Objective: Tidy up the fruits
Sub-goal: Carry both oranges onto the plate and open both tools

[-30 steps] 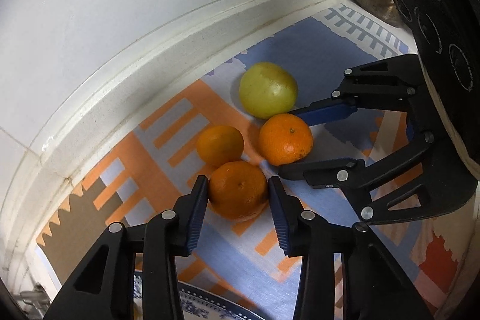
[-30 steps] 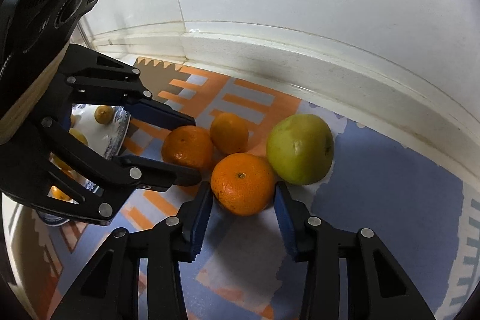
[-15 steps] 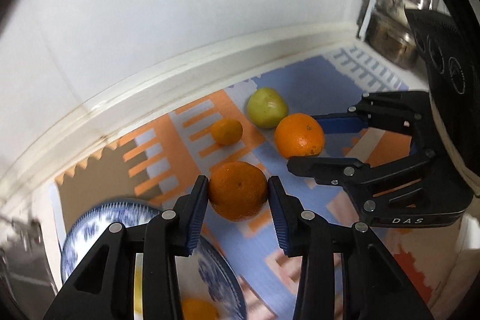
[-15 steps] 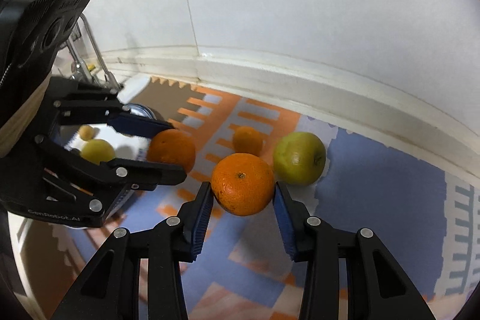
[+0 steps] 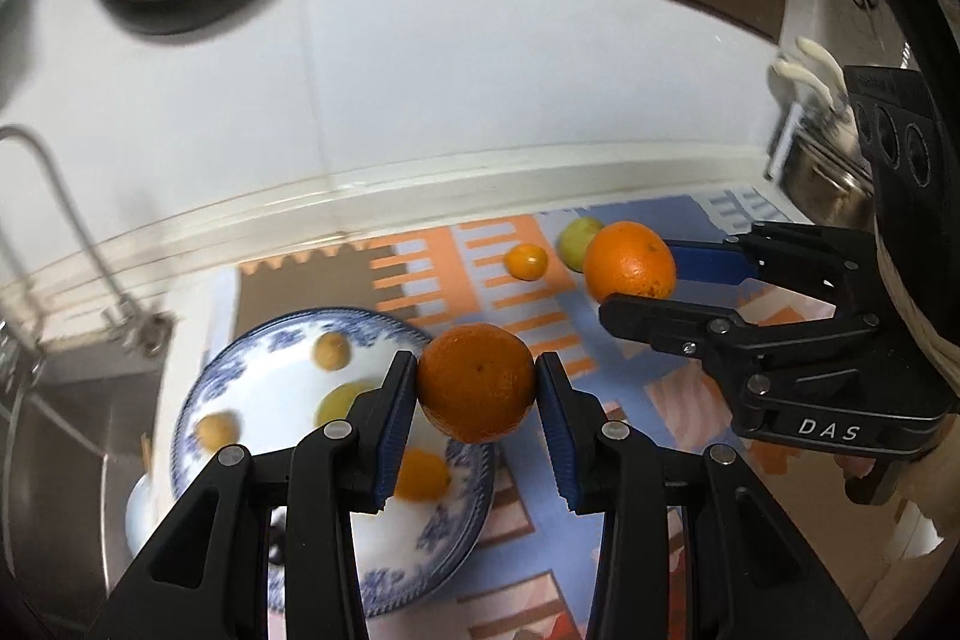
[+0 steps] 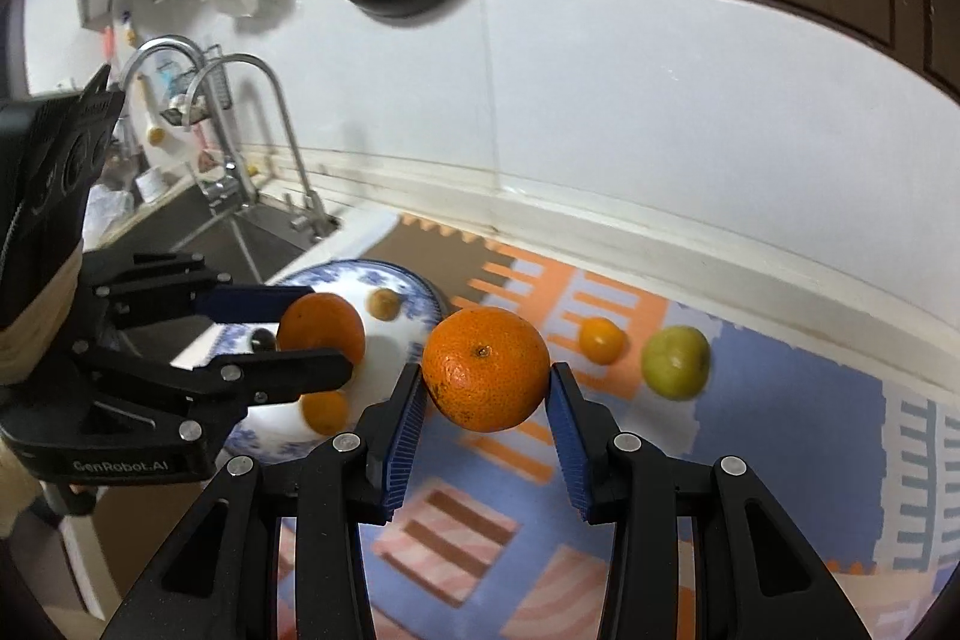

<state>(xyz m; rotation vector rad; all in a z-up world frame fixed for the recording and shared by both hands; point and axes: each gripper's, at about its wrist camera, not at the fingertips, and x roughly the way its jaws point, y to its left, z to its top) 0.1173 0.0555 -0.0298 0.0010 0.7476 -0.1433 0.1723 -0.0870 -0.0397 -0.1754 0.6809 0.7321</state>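
While each tool (image 5: 476, 388) (image 6: 487, 388) pinches an orange (image 5: 476, 382) (image 6: 486, 369), only the right view shows the faucets (image 6: 264, 124).

Round orange mandarin (image 5: 477, 391) with matt, pebbled peel, clamped between ribbed blue rubber-like pads (image 5: 393, 424) of matt black plastic left tongs (image 5: 477, 418). Glossy glazed blue-and-white ceramic plate (image 5: 252, 358) at 9 o'clock of it. Bench under matt patterned orange-blue mat (image 6: 780, 460). Shiny chrome metal tap (image 6: 264, 130); smooth white wall (image 6: 660, 100).
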